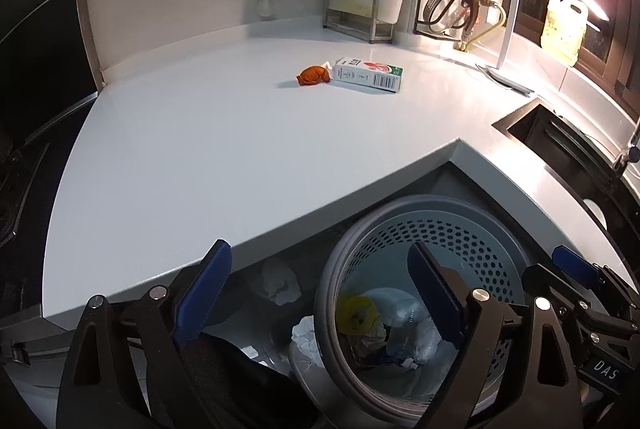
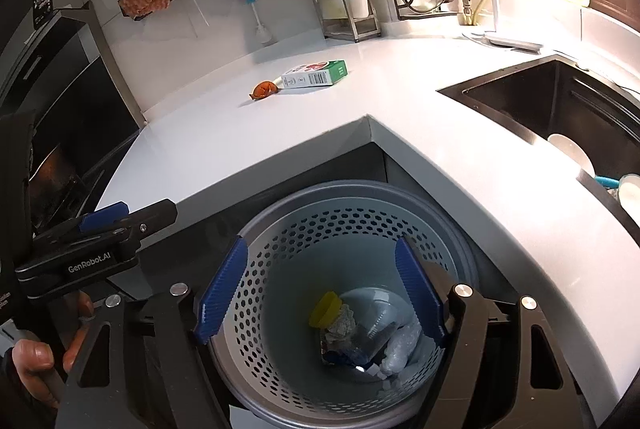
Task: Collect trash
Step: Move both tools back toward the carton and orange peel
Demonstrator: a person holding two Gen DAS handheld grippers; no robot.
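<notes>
The left gripper [image 1: 320,293] had its 2 blue-padded jaws spread wide with nothing between them, at the bottom of its frame, partly over the perforated grey bin [image 1: 460,229]. The right gripper [image 2: 320,293] was equally wide open and empty, centred over the same bin [image 2: 304,229] in the lower middle of its view. Inside lay a yellow lid [image 2: 326,308], a clear plastic bottle [image 2: 378,329] and crumpled wrappers. In the upper middle, on the white counter [image 1: 200,149], a crumpled orange wrapper [image 1: 313,75] touched the end of a small carton [image 1: 370,73]. White tissues [image 1: 280,283] lay on the floor left of the bin. A dark sink [image 2: 552,101] sat at the right, with a metal rack [image 1: 354,9] by the back wall.
</notes>
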